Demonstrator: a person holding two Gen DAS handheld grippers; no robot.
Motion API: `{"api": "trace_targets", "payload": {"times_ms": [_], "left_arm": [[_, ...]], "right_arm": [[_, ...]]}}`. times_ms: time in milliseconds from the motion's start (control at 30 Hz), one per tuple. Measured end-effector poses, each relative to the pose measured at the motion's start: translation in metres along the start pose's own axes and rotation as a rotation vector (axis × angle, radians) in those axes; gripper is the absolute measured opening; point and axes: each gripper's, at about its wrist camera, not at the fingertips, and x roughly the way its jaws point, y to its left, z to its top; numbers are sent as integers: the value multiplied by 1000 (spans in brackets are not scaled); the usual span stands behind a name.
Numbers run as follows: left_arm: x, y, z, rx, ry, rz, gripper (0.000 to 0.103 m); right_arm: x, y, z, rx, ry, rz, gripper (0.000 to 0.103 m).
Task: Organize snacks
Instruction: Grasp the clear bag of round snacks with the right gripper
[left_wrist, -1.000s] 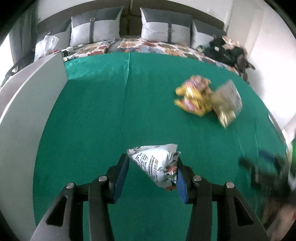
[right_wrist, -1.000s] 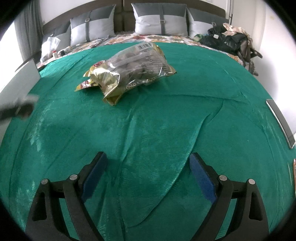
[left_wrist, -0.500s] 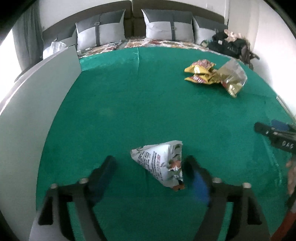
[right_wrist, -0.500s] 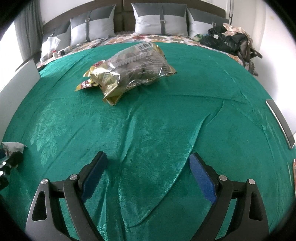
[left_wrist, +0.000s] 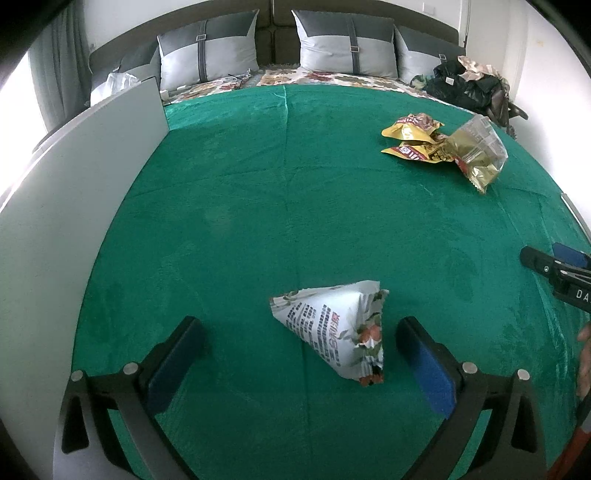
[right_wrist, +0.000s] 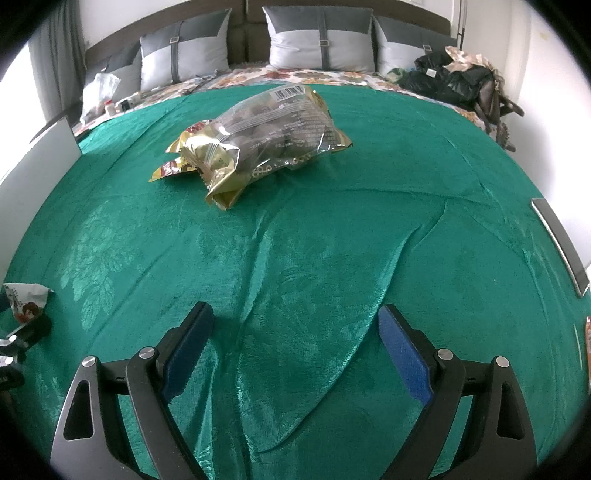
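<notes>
The left gripper (left_wrist: 299, 332) is opening its jaws; the white snack packet (left_wrist: 334, 326) lies on the green cloth (left_wrist: 258, 206) between them, nearer the right pad, touching neither. The right gripper (right_wrist: 295, 321) is spread wide over bare cloth, the clear bag (right_wrist: 273, 125) and yellow packets (left_wrist: 412, 138) far ahead.
</notes>
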Motion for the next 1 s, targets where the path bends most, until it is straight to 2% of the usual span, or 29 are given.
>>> {"api": "trace_targets", "payload": {"times_ms": [367, 433, 500, 600, 700, 767, 800, 867, 933, 1000], "left_arm": [[0, 0, 0, 0, 0, 0, 103], [0, 0, 0, 0, 0, 0, 103], [0, 1, 0, 0, 0, -1, 103], [0, 1, 0, 0, 0, 0, 103], [0, 1, 0, 0, 0, -1, 103], [0, 1, 0, 0, 0, -1, 103], [0, 1, 0, -1, 0, -1, 103], [0, 1, 0, -1, 0, -1, 103], [0, 1, 0, -1, 0, -1, 103], [0, 1, 0, -1, 0, -1, 103]], "right_arm": [[1, -1, 1, 4, 0, 6, 93], [-1, -7, 6, 24, 10, 66, 92], [-8, -22, 19, 138, -13, 162, 91], [-13, -46, 52, 375, -55, 272, 91], [11, -52, 94, 572, 16, 333, 91], [31, -47, 118, 629, 83, 310, 91], [43, -40, 128, 629, 131, 271, 91], [60, -26, 141, 612, 199, 200, 91], [69, -12, 148, 584, 226, 140, 92], [78, 2, 148, 497, 262, 97, 91]]}}
